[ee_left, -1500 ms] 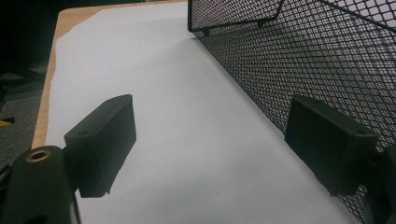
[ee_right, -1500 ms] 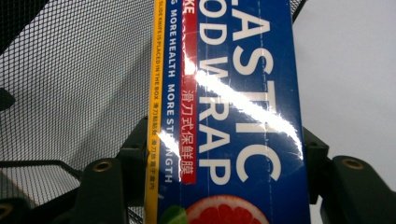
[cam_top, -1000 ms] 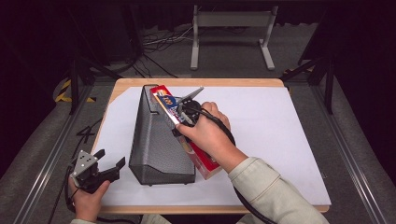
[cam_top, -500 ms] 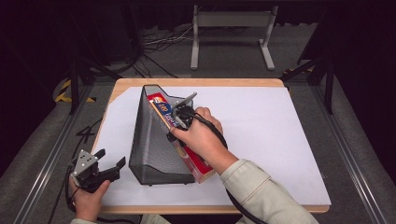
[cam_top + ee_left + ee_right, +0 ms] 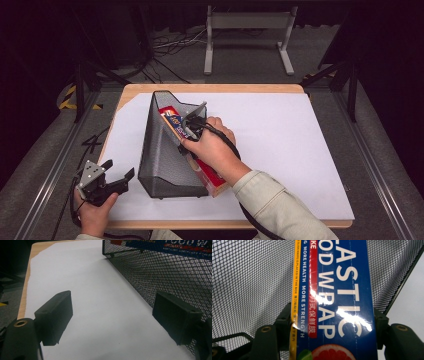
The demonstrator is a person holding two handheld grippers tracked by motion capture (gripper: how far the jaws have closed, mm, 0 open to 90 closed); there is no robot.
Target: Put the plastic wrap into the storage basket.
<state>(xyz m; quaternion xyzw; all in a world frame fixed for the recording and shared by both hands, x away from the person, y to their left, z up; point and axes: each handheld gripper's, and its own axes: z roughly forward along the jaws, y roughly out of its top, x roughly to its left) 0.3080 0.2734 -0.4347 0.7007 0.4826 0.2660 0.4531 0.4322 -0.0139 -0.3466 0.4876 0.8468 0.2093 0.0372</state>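
Black wire mesh rack (image 5: pixel 165 150) stands on the white sheet (image 5: pixel 280 150) covering my wooden table (image 5: pixel 210 89), left of centre, w/ its tall end toward the near edge and its low end toward the far side.

My right gripper (image 5: pixel 192 125) is at the rack's right side, up near the top rim. Its jaws are clamped across a long blue box of plastic food wrap (image 5: pixel 337 305); in the right gripper view each jaw presses a side of the box, w/ a yellow strip down one edge, white lettering, a red label and a grapefruit pic at the bottom. Mesh shows behind the box on both sides. From the high view the box (image 5: pixel 207 172) slants along the rack's right wall, far end down inside the mesh, near red end poking out past the rack's near-right corner. Can't tell if that near end touches the sheet.

My left gripper (image 5: pixel 117 175) is at the near-left corner of the table, well apart from the box, jaws spread wide w/ nothing between them. In the left gripper view it hangs just over the sheet, w/ the rack's mesh wall (image 5: pixel 175 277) right behind one jaw.
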